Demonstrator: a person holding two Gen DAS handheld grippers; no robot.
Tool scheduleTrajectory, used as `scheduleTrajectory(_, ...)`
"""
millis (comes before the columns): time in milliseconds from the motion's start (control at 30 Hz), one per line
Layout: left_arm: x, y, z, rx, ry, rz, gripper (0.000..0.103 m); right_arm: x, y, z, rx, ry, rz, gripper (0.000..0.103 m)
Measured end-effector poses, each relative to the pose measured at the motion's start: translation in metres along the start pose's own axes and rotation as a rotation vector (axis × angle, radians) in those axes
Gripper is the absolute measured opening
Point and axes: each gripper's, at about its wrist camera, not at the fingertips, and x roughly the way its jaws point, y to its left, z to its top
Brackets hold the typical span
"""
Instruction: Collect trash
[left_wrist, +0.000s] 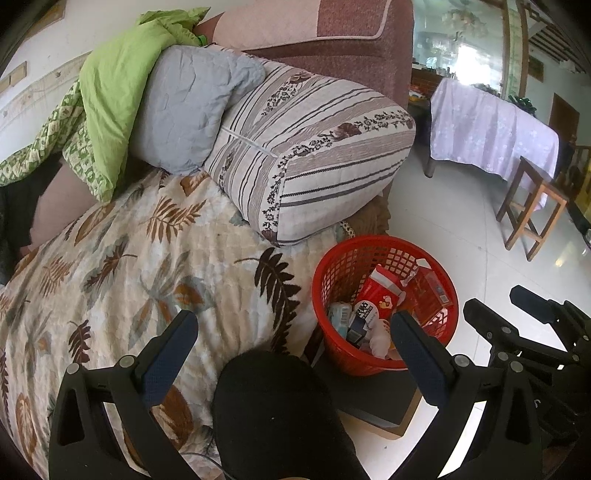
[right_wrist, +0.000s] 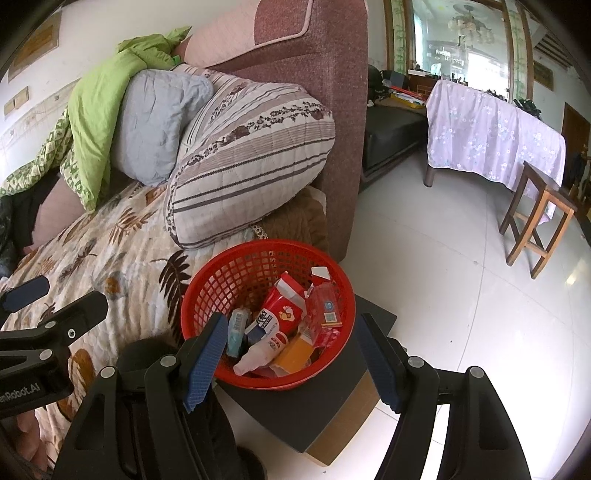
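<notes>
Since both the left gripper (left_wrist: 291, 334) and right gripper (right_wrist: 291, 341) gape empty, grip the light, flexible red basket (right_wrist: 207, 284) by its rim.

Red basket (left_wrist: 334, 295) front rim behind a finger; print on trash (right_wrist: 275, 325) unreadable

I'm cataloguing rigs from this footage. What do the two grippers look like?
Both are matte black plastic frames with silver round pivot pins. Each finger ends in a flat dark-blue textured pad. The left gripper and right gripper look identical. White lettering ending "Robot.AI" marks the left gripper's body in the right wrist view. No cables or sleeves show.
</notes>
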Motion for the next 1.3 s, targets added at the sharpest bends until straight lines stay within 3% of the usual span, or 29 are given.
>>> scheduleTrajectory(1300,0.016,0.002,-0.002,-0.014,0.046,0.016,0.103,0.013,-0.001,0.000,0.010,0.025,0.015,0.075)
